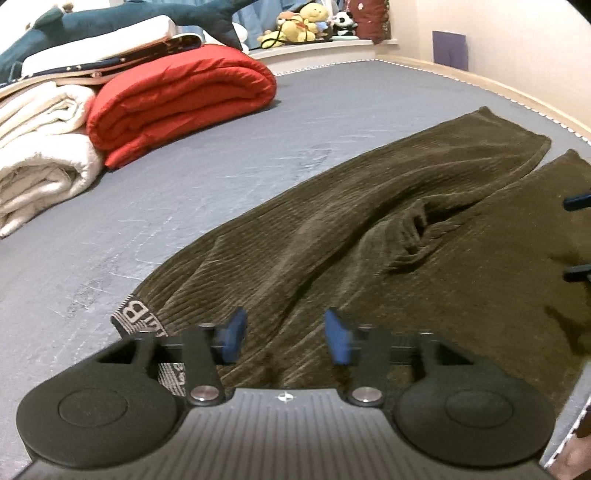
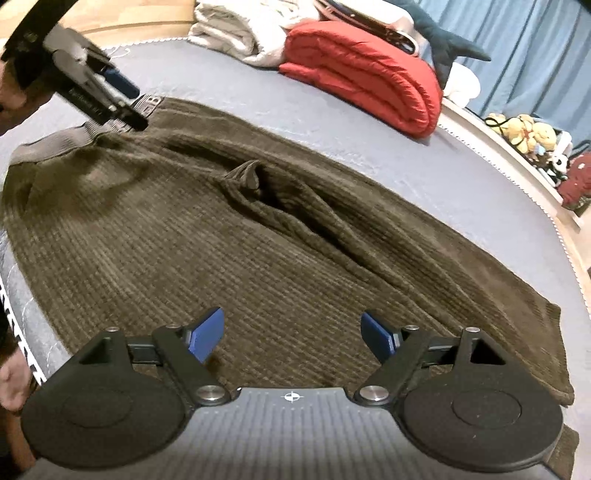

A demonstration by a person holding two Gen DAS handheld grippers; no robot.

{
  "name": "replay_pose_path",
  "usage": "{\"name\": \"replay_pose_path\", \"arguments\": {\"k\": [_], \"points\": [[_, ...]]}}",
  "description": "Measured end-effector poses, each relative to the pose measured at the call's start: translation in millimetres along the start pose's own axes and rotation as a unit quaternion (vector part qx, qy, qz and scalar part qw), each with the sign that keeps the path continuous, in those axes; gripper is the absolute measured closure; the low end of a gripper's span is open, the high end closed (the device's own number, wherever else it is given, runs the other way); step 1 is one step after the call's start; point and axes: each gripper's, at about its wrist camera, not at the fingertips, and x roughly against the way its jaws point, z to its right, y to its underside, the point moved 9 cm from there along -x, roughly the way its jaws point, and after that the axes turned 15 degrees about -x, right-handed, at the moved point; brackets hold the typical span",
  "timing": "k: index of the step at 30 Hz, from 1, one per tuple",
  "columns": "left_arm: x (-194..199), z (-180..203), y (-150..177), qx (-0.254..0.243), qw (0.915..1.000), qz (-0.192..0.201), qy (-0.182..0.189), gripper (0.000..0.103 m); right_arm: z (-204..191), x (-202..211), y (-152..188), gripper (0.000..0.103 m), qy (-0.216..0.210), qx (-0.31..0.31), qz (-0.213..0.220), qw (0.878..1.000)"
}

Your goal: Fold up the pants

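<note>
Dark olive corduroy pants lie spread flat on a grey bed, also in the right wrist view. Their grey lettered waistband is at the near left; it shows at top left in the right wrist view. A bunched wrinkle sits at the crotch. My left gripper is open just above the waist. It shows in the right wrist view. My right gripper is open and empty above one leg; its fingertips peek in at the right edge.
A folded red quilt and rolled white bedding lie at the far side of the bed. A plush shark lies on them. Stuffed toys sit on a ledge. The bed edge is near my right gripper.
</note>
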Motion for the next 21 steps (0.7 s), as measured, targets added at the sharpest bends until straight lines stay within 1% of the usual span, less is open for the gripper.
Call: {"name": "replay_pose_path", "arguments": {"k": [1,4,10,17,21], "points": [[0,2,0,0.002,1.0,0.0,0.007,0.079,2,0,-2,0.021,0.002,-0.004,0.002,1.0],[2,8,-2,-0.002,0.9998,0.002,0.022,0.092,5,1,-5,0.021,0.006,-0.011,0.007,1.0],[2,19,-4,-0.014,0.9993,0.001,0.035,0.093,9,1,-7,0.021,0.013,-0.019,0.013,1.0],[4,17,-5,0.0,0.9991,0.004,0.042,0.093,15,2,-10,0.021,0.026,-0.034,0.018,0.999],[12,9,-8,0.0,0.9995,0.011,0.03,0.093,21,3,-13,0.021,0.033,-0.047,0.021,0.998]]}}
